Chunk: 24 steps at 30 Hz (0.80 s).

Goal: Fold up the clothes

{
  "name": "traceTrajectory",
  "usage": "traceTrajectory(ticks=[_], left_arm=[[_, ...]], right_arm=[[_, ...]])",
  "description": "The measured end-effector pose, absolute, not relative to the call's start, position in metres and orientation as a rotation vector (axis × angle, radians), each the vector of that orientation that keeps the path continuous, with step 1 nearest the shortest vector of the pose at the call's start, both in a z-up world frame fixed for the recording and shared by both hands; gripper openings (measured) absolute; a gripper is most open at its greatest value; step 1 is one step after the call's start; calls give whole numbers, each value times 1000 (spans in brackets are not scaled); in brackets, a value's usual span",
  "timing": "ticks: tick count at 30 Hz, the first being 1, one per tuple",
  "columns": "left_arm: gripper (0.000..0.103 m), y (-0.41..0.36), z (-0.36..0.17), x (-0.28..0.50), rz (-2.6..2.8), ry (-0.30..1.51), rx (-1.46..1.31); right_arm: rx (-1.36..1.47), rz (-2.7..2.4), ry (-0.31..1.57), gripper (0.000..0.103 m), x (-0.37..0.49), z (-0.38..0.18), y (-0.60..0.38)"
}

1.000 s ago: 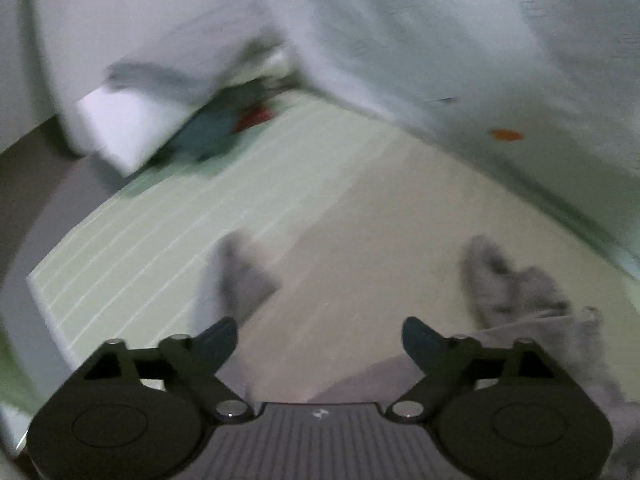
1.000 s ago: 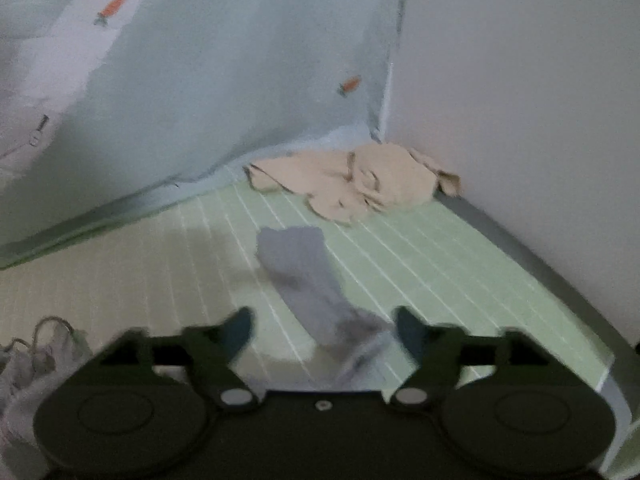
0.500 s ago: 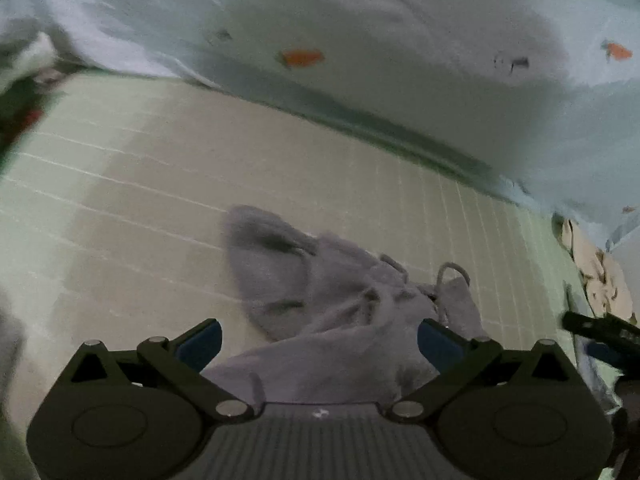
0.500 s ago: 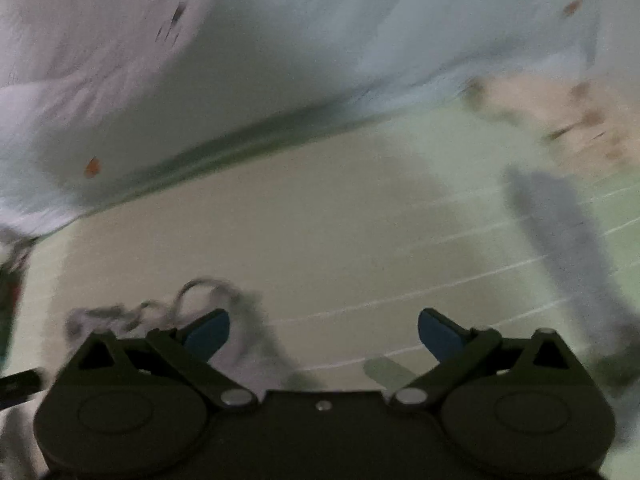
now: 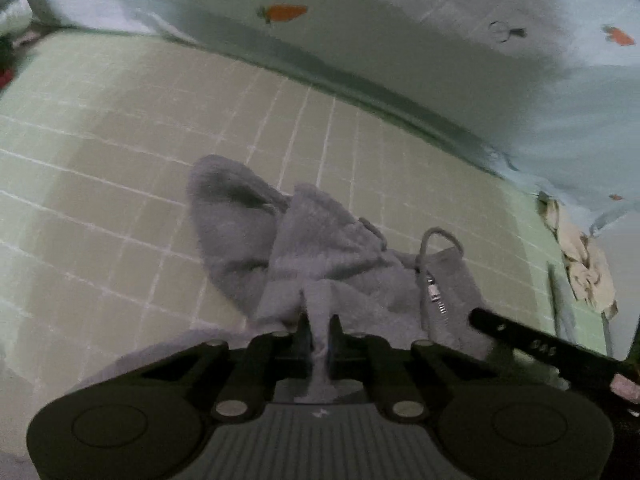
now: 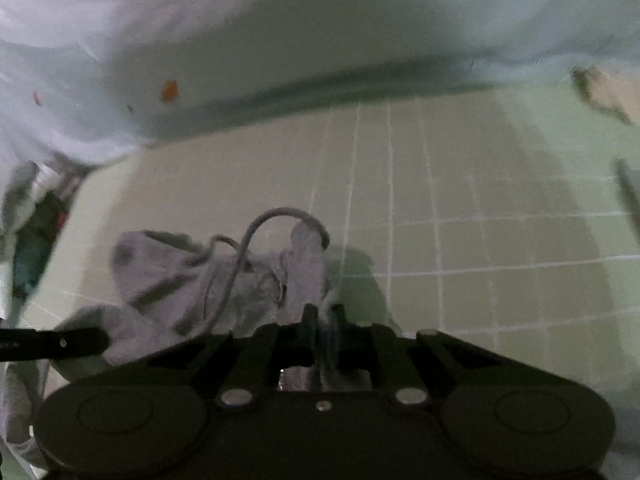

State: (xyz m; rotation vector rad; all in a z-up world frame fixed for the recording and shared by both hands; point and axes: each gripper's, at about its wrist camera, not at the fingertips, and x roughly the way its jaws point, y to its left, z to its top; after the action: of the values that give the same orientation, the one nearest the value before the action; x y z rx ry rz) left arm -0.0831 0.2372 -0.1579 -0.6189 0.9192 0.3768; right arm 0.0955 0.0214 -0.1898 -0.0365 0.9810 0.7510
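2 black hand-held grippers are both pinching the same piece of clothing – a crumpled, fuzzy grey garment [image 5: 320,248] with a thin grey drawstring [image 5: 438,236] and a small metal zipper pull [image 5: 434,294]. It lies in a heap on a pale green mat with white grid lines [image 5: 120,152], about in the middle of it.

The left gripper [image 5: 319,330] has its jaws squeezed tight on a fold of the grey cloth, and the cloth sticks up between them. The right gripper [image 6: 322,322] is also clamped on a fold of the same garment, at its right side, with a bit of cloth bunched between its jaws. In the right wrist view the drawstring [image 6: 280,216] makes a loop that stands up above the heap.

Each camera catches a bit of the other tool: in the left wrist view a black finger of the right gripper [image 5: 532,342] reaches in from the right edge to the garment, and in the right wrist view a black finger of the left gripper [image 6: 56,342] comes in from the left edge.

Along the far edge of the mat hangs a light blue sheet with little orange carrots printed on it [image 5: 440,8]. At the far right corner of the mat lies a crumpled cream-coloured cloth [image 5: 584,260]. At the far left edge sits a dark, blurry pile of clothes [image 6: 36,236] – too smeared to tell more.
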Motion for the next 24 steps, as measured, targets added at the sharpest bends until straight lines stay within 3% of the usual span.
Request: traceTrajectory(ticks=[8,16,18,20,22,24], left_arm=[[8,215,-143,-168,386,933,-599],[8,220,-195,-216,424,1108,-718],[9,223,-201,-221,416,1110,-753],[9,225,-203,-222,407,1108,-764],[10,227,-205,-221,403,1109,-757],[11,227,-207,-218,402,1116,-744]], right_arm=[[22,779,908,8,-8,-154,-39],[-46,787,1009,9,-66,-170,-36],[-58,781,990,16,-68,-164,-33],[-58,773,965,32,-69,-158,-31],[-46,762,922,41,-64,-151,-30],[-39,757,886,42,-55,-143,-28]])
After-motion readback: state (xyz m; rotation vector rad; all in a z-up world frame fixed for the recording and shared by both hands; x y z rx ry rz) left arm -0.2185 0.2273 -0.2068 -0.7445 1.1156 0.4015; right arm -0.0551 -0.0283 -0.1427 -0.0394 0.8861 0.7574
